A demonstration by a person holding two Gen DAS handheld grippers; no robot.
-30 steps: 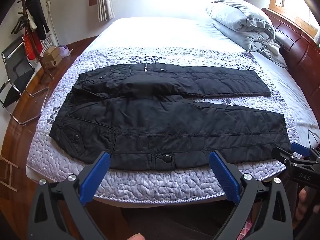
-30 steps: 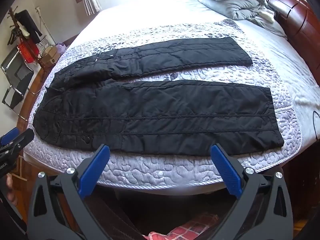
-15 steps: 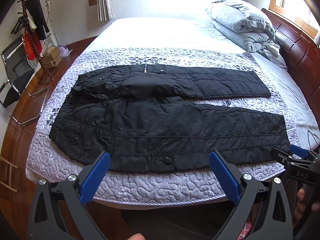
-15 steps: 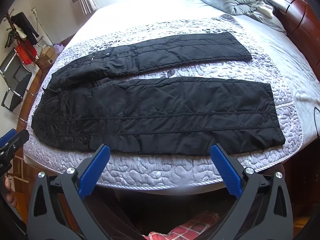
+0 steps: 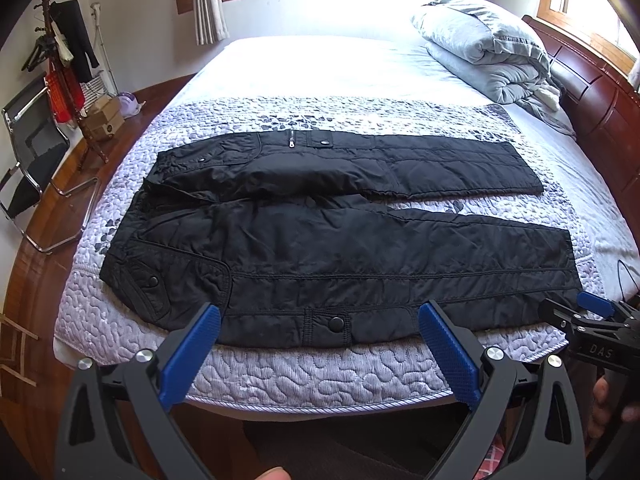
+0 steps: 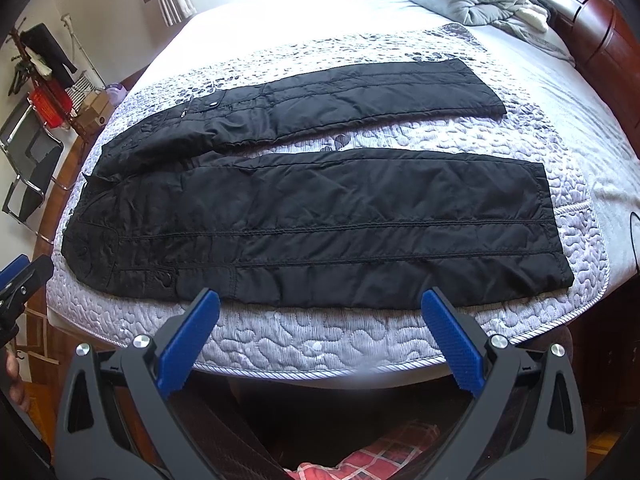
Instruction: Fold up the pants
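Black quilted pants (image 5: 328, 248) lie flat on the bed, waist to the left, both legs spread apart and running right. They also show in the right wrist view (image 6: 320, 224). My left gripper (image 5: 320, 332) is open and empty, just above the near edge of the near leg, by a snap pocket. My right gripper (image 6: 320, 320) is open and empty, at the near edge of the near leg, further right. The right gripper also shows in the left wrist view (image 5: 576, 312), near the near leg's cuff.
The pants rest on a grey-purple quilted cover (image 5: 320, 372) over a white bed. Folded grey bedding (image 5: 480, 44) lies at the head, by a dark wooden headboard (image 5: 592, 92). A coat rack (image 5: 64, 72) and folding chair (image 5: 32, 160) stand left on the wooden floor.
Both grippers have moved slightly forward and lower toward the near edge of the pants. The pants have not moved and both grippers stay open.
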